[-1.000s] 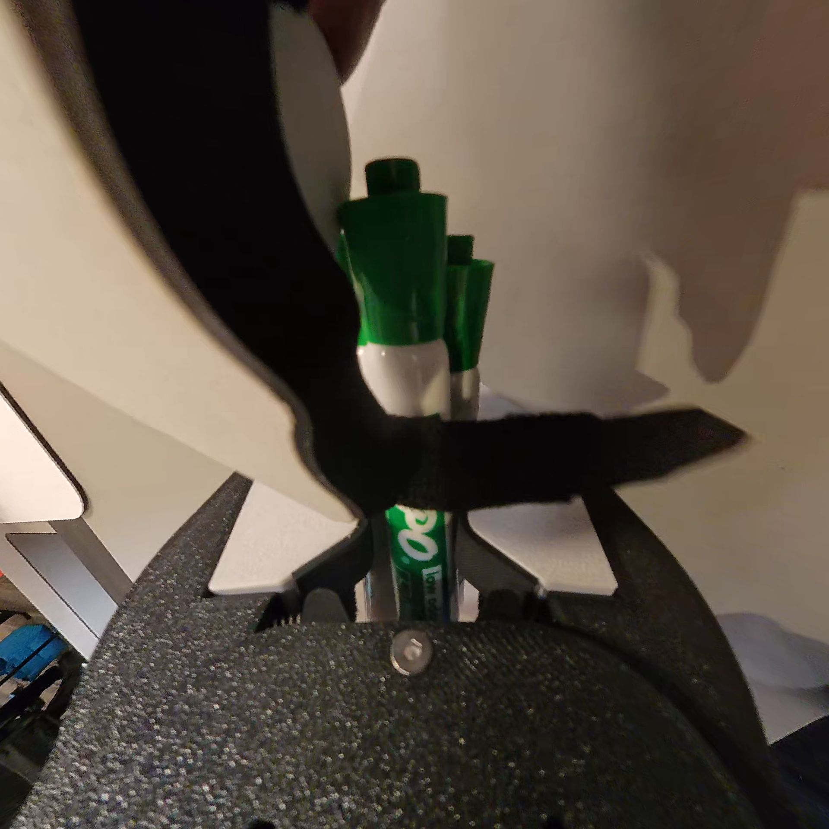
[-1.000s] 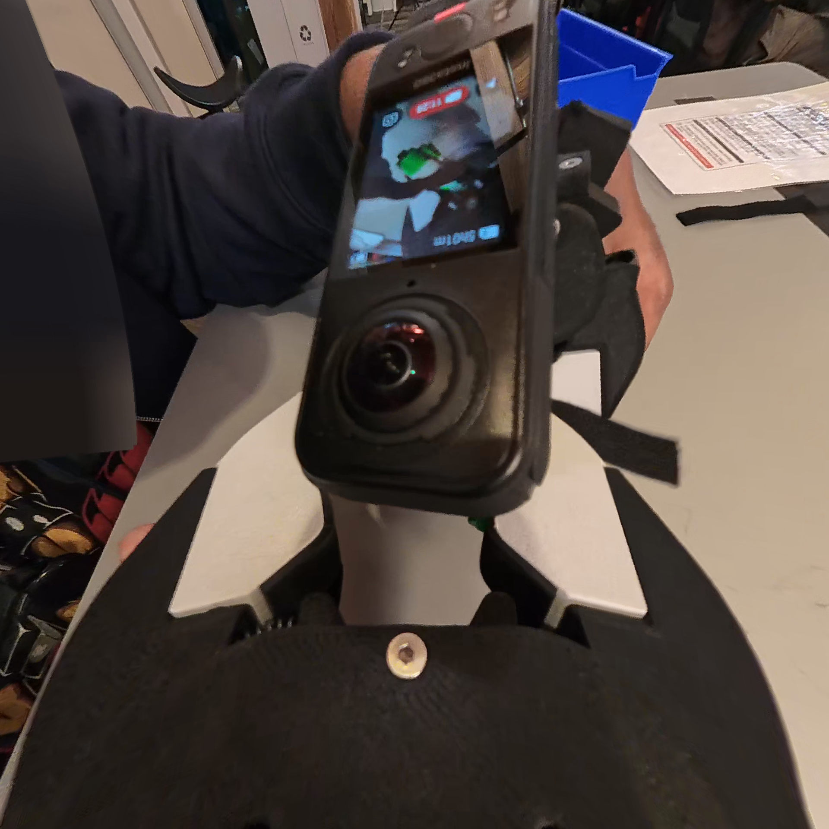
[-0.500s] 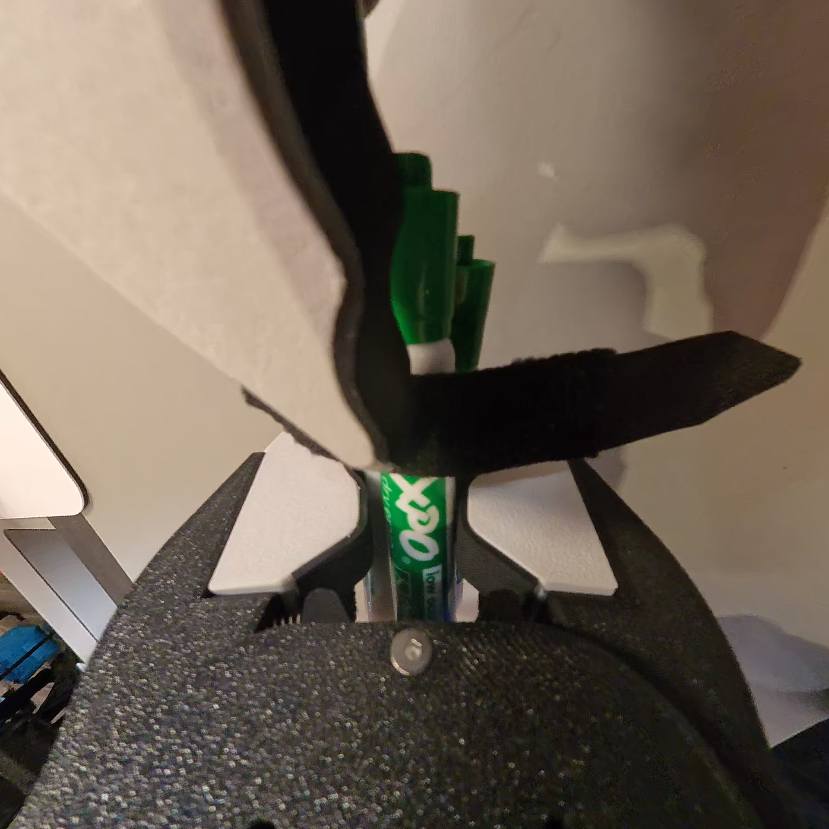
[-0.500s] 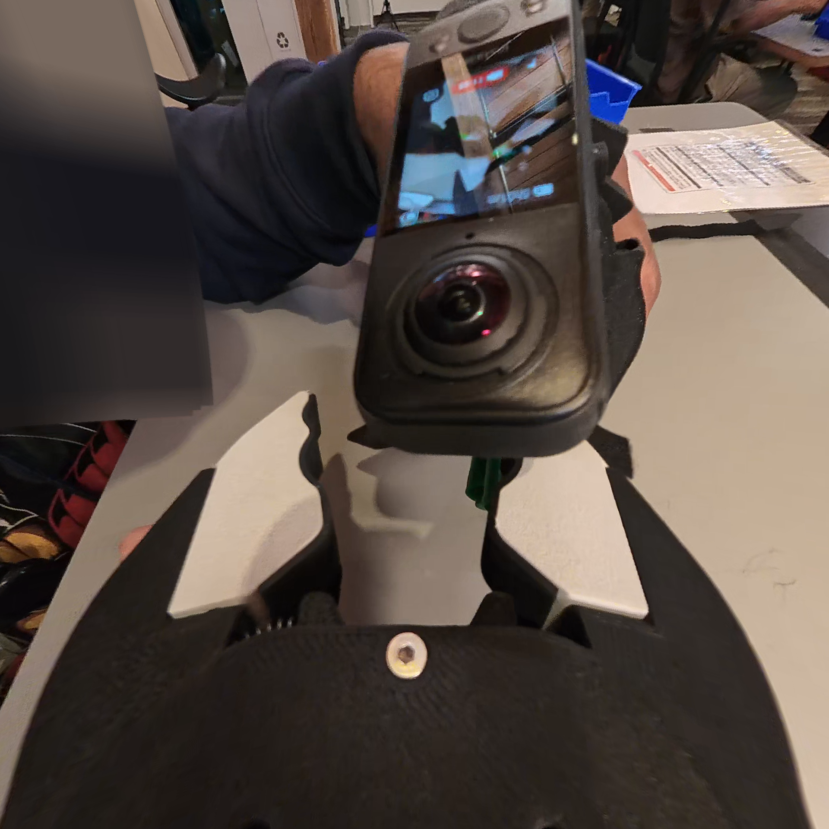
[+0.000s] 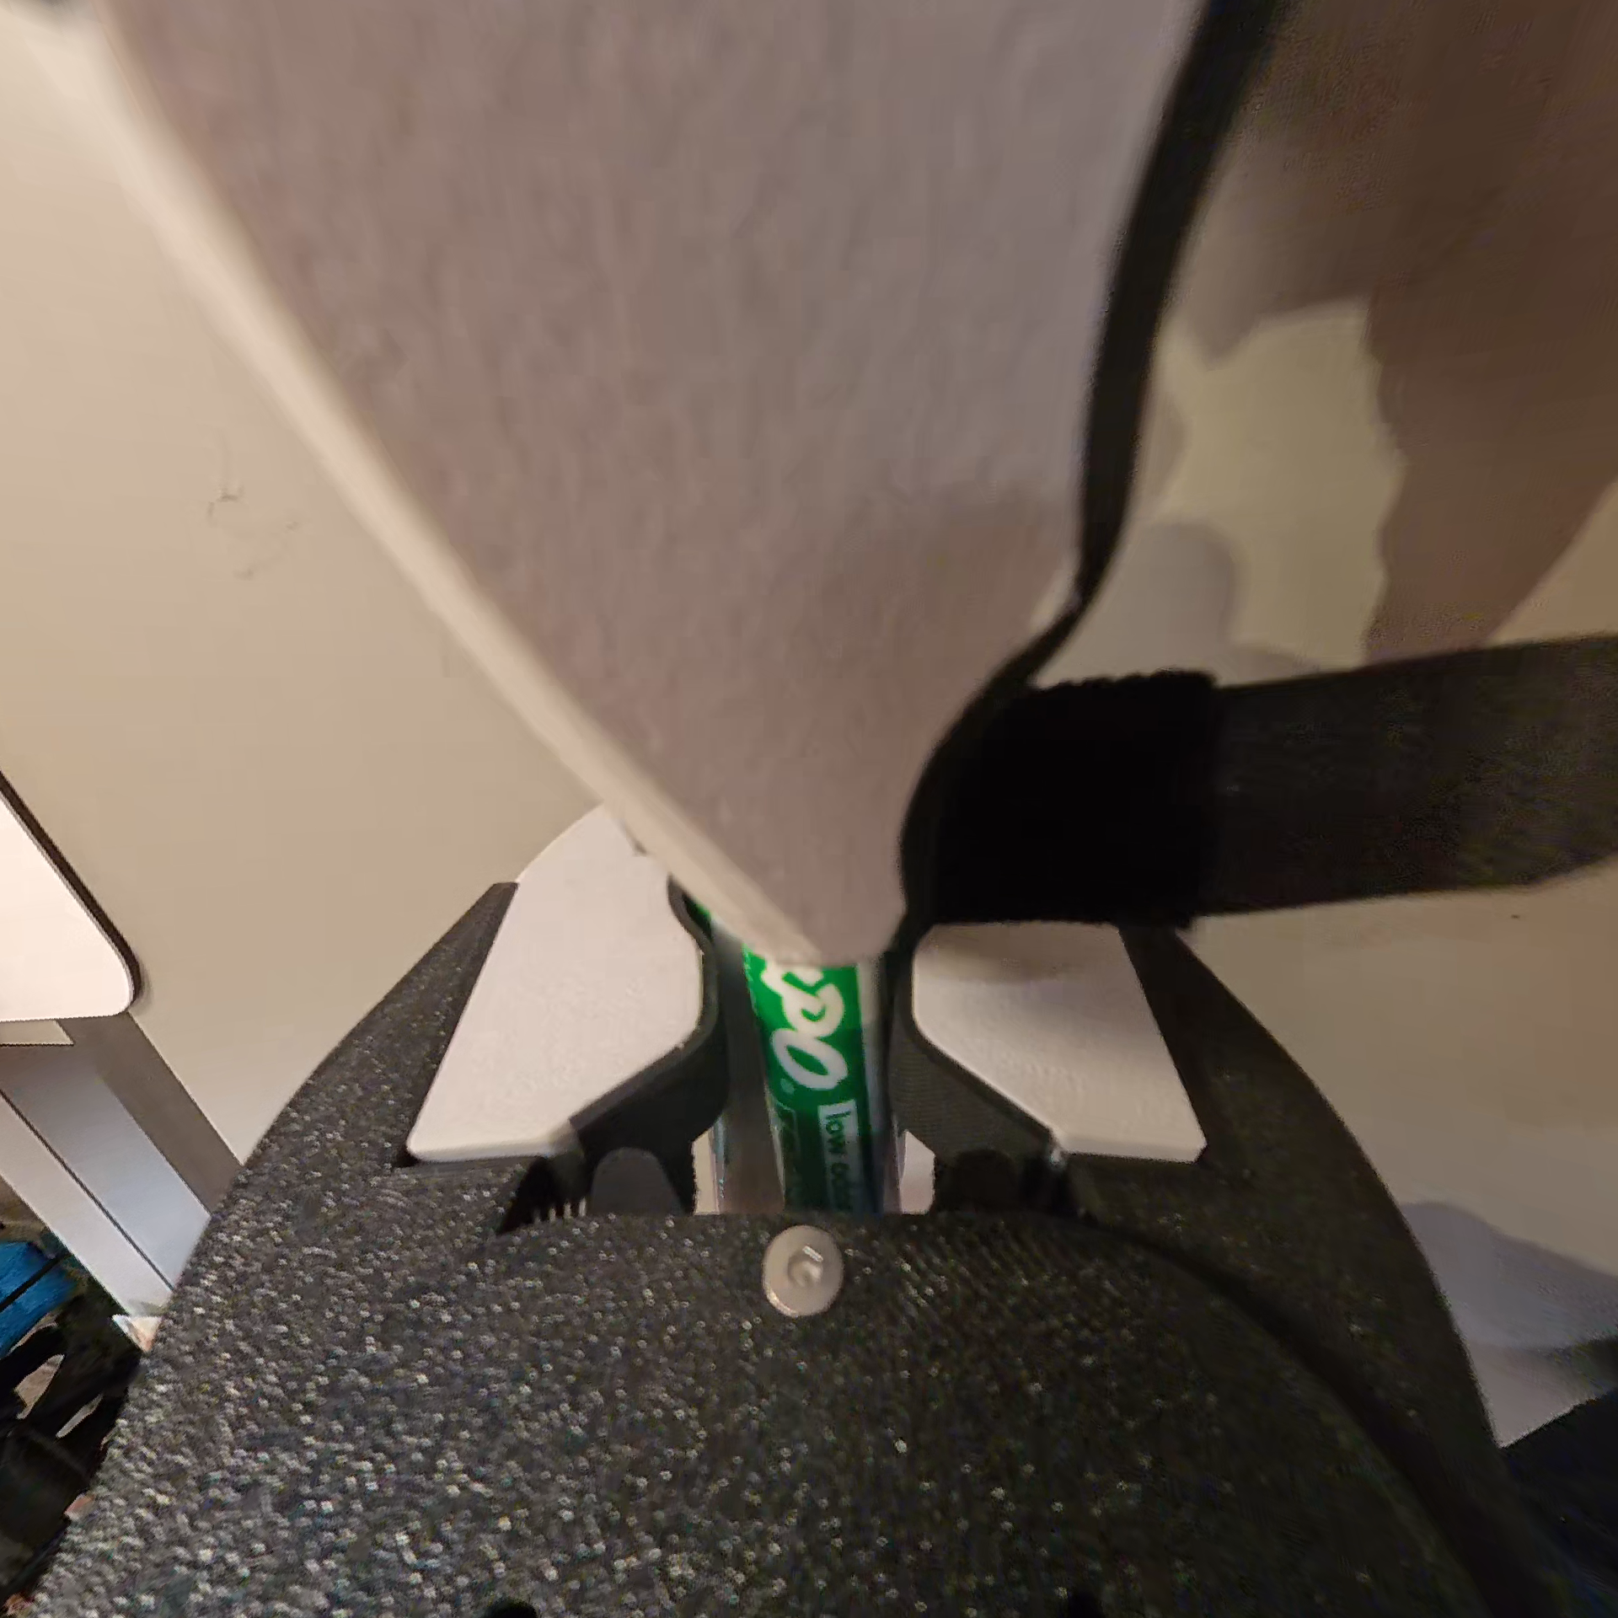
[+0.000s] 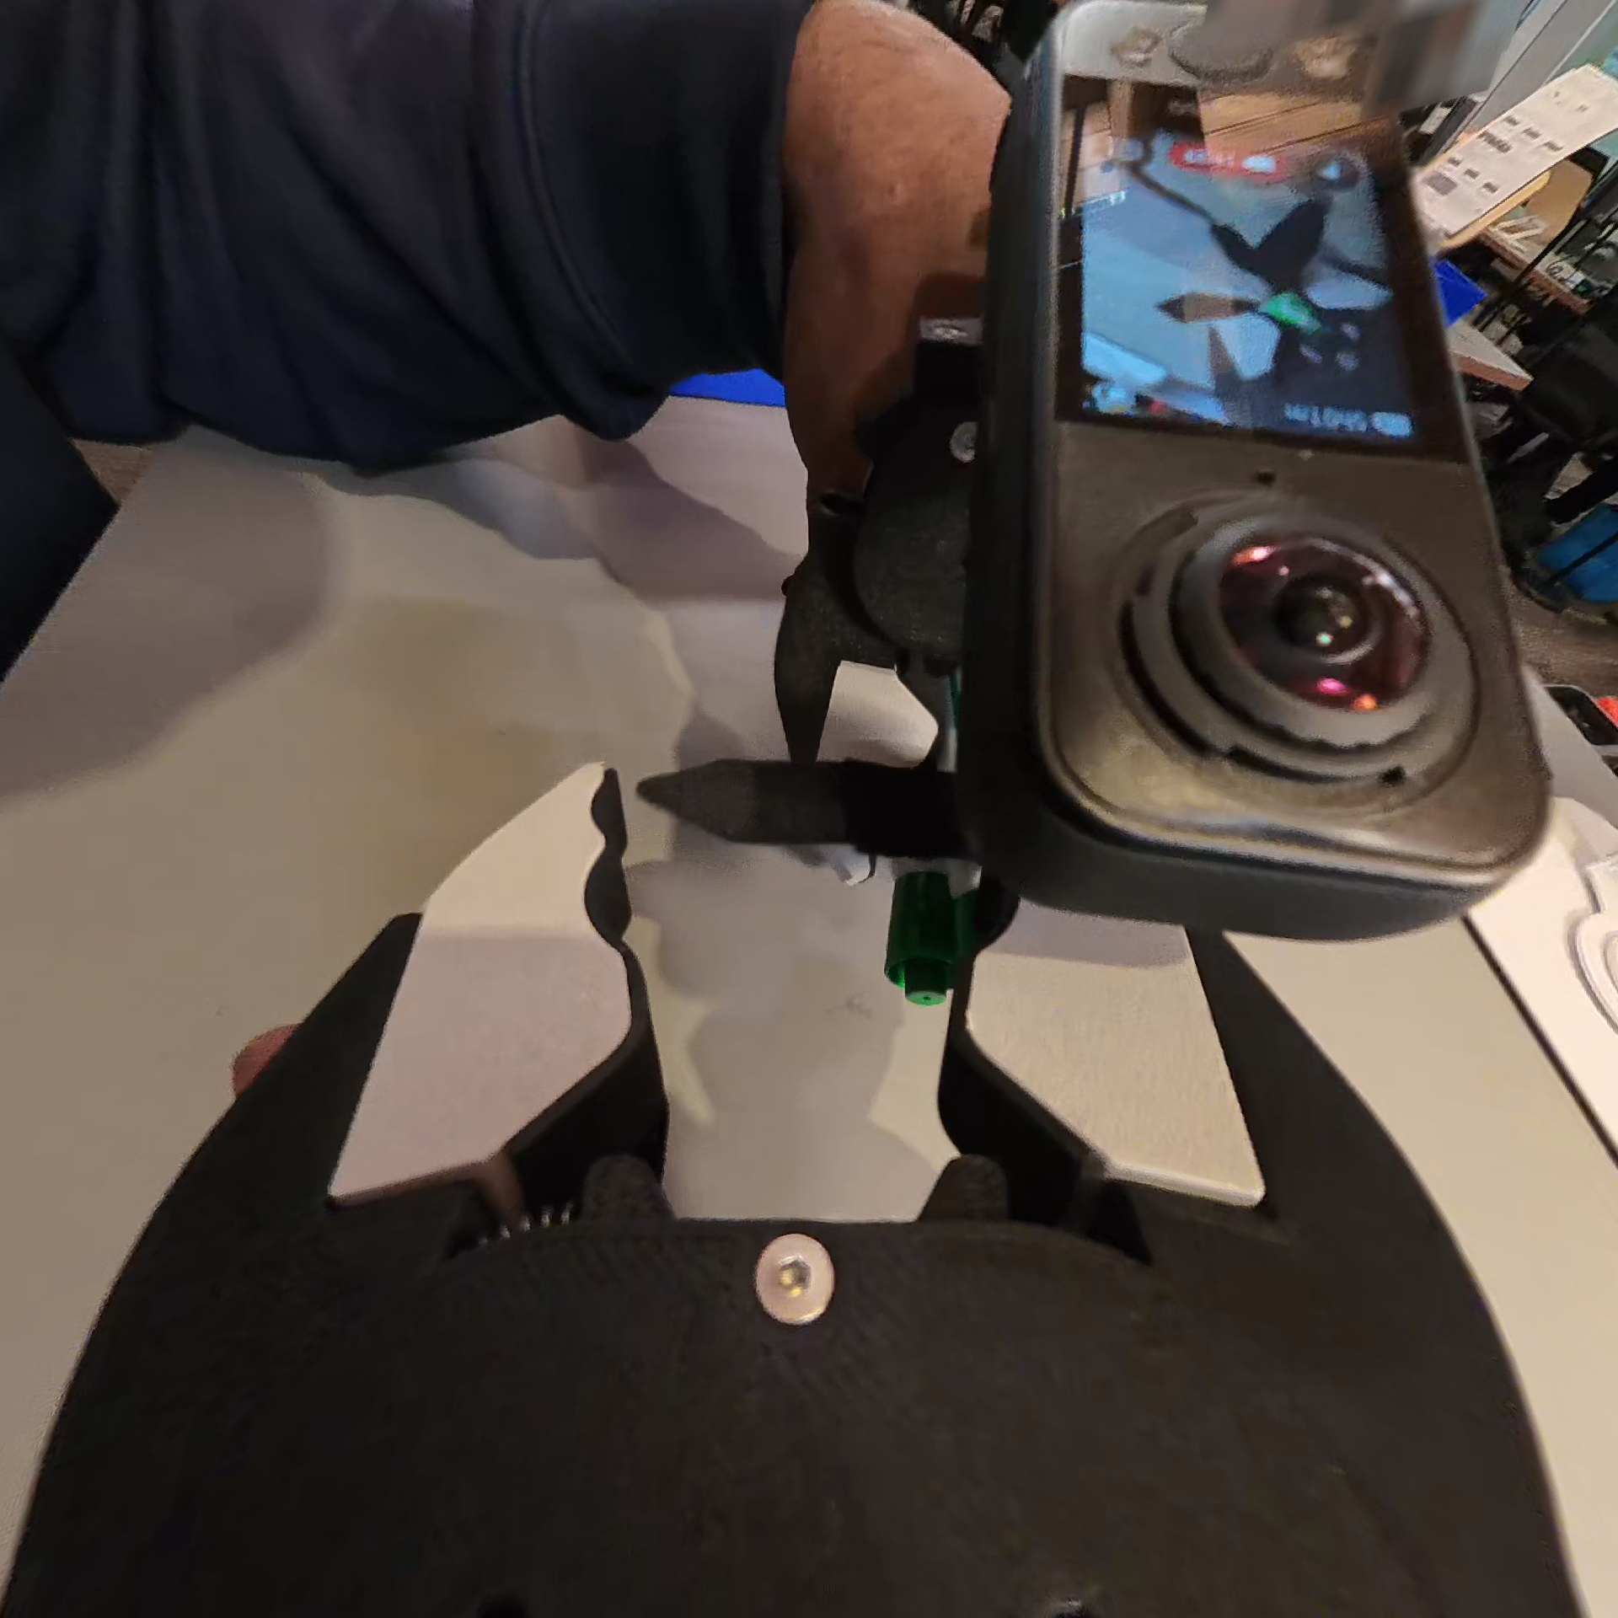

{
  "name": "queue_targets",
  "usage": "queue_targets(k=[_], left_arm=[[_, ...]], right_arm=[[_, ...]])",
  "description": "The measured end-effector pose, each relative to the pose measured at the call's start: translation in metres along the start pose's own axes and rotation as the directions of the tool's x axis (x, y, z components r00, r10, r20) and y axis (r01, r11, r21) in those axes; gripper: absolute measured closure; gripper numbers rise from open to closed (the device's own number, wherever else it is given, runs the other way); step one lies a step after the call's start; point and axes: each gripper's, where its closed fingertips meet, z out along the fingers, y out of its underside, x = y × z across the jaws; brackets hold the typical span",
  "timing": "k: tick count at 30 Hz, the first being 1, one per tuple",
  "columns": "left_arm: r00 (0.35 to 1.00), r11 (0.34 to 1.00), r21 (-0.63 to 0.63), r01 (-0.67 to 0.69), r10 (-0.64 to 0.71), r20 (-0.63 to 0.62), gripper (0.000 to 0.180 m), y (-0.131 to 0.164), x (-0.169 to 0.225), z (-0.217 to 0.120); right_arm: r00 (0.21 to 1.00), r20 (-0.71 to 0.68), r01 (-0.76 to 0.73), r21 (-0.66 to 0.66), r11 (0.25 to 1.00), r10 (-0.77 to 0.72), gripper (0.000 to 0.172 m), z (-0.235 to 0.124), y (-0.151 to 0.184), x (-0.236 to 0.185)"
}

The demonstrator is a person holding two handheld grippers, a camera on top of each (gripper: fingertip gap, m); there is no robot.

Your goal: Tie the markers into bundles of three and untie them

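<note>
My left gripper (image 5: 804,941) is shut on a bundle of green markers (image 5: 810,1059) with a black strap (image 5: 1077,797) wrapped round it. The strap's loose tail (image 5: 1418,779) sticks out to the right. One finger (image 5: 700,438) of the right gripper lies across this view and hides the marker caps. In the right wrist view my right gripper (image 6: 797,810) is open. The strap tail (image 6: 744,810) lies between its fingers, its tip next to the left fingertip (image 6: 604,788). The green caps (image 6: 924,928) hang below the strap. The right fingertip is hidden behind the left gripper's camera.
The left gripper's black camera (image 6: 1226,525) fills the upper right of the right wrist view. A person's arm in a dark sleeve (image 6: 438,219) reaches over the grey table (image 6: 263,700). A blue bin (image 6: 1458,289) and shelves stand at the back right. My hands' fingertips stand some 9 cm from each other.
The right gripper's finger has swept from left to right across the left wrist view and now hides the caps. In the right wrist view the camera has shifted right, uncovering strap and caps. Both jaws are unchanged.
</note>
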Motion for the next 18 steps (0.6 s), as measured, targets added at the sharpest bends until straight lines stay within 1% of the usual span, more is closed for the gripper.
queue_targets(k=[8,15,18], left_arm=[[1.0,1.0,-0.008,-0.005,0.006,0.015,0.14,0.0011,-0.0016,-0.0001],[1.0,1.0,-0.006,0.001,-0.001,0.021,0.139,0.003,-0.0035,-0.0018],[1.0,1.0,-0.007,0.002,-0.002,0.014,0.139,0.0042,-0.0032,-0.0003]], right_arm=[[0.994,-0.046,0.103,-0.028,0.994,-0.104,0.093,0.0041,0.0023,-0.0022],[0.958,-0.124,0.252,-0.071,0.965,-0.259,0.095,0.0029,0.0079,-0.0004],[0.957,-0.125,0.255,-0.069,0.964,-0.262,0.095,-0.0032,0.0082,0.0012]])
